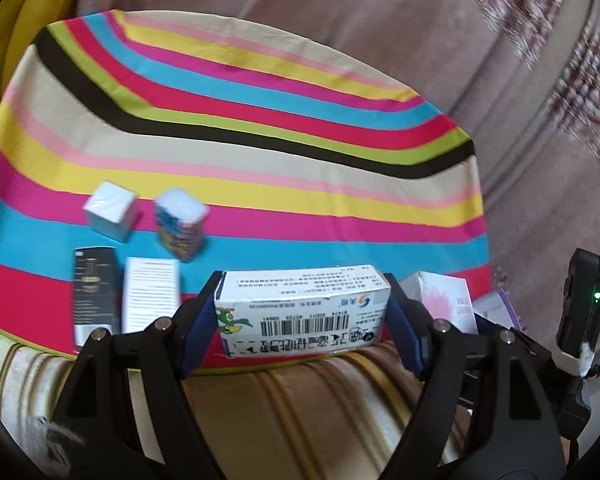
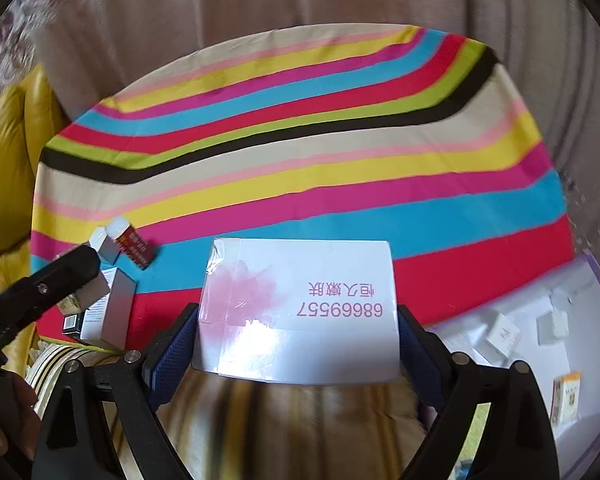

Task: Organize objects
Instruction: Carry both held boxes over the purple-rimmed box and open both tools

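Note:
My left gripper (image 1: pixel 302 312) is shut on a white medicine box (image 1: pixel 300 308) with a barcode and a green cartoon, held over the near edge of the striped cloth (image 1: pixel 260 120). My right gripper (image 2: pixel 298 336) is shut on a white box with a pink flower and red digits (image 2: pixel 296 304). That box also shows in the left wrist view (image 1: pixel 444 296), just right of the medicine box. The left gripper's body (image 2: pixel 52 280) shows at the left of the right wrist view.
On the cloth at left stand a small white cube box (image 1: pixel 110 216), a colourful upright box (image 1: pixel 180 224), a black box (image 1: pixel 94 296) and a white leaflet box (image 1: pixel 152 294). A clear bin (image 2: pixel 540 332) with several small boxes sits at right. A yellow cushion (image 2: pixel 4 184) lies left.

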Demonstrator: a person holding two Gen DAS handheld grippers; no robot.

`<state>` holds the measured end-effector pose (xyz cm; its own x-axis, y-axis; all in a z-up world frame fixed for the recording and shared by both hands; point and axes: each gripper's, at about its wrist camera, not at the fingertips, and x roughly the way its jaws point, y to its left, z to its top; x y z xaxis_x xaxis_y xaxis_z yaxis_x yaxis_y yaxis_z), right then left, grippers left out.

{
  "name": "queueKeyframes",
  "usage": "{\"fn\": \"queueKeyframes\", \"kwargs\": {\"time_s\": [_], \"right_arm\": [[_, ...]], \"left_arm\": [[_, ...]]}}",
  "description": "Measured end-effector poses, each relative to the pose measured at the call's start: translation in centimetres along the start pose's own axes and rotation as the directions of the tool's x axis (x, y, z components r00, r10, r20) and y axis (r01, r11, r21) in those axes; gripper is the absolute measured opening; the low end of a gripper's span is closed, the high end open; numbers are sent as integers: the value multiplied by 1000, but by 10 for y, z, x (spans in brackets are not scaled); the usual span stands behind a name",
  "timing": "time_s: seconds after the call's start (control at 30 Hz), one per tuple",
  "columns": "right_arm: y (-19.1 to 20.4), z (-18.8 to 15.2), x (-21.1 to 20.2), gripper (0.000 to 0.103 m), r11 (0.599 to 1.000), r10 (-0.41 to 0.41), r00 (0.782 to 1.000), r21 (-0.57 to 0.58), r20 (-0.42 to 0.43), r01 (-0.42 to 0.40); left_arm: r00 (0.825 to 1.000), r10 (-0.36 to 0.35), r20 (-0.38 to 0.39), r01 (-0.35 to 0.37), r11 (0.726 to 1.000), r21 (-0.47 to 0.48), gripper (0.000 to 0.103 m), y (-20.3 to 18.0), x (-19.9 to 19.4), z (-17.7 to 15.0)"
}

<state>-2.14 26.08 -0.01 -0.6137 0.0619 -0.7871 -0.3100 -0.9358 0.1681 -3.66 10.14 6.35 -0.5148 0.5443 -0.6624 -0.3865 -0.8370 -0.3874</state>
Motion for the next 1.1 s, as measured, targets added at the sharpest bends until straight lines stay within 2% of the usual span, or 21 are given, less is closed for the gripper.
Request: {"fn": "queueKeyframes", "kwargs": {"time_s": [0.27,0.6,0.77,1.0,1.1], "right_arm": [[-55,-16,-26,93,995,-43,999,89,12,42],[-126,-37,-44,93,965,-196,981,176,0,193],[-157,-50,-53,93,941,-262,965,217,-10,258],[-201,-62,-71,94,901,-296,955,332,0,280],[-211,-63,-76,94,887,-314,950,358,7,290]], "left_arm": [[996,-59,-61,64,995,81,78,-52,17,-11],[980,-125,-158,156,966,206,78,-117,39,-31],[964,-153,-217,210,939,271,78,-153,49,-44],[933,-207,-296,304,892,335,79,-191,60,-61],[918,-226,-327,338,877,342,87,-203,63,-67]]}}
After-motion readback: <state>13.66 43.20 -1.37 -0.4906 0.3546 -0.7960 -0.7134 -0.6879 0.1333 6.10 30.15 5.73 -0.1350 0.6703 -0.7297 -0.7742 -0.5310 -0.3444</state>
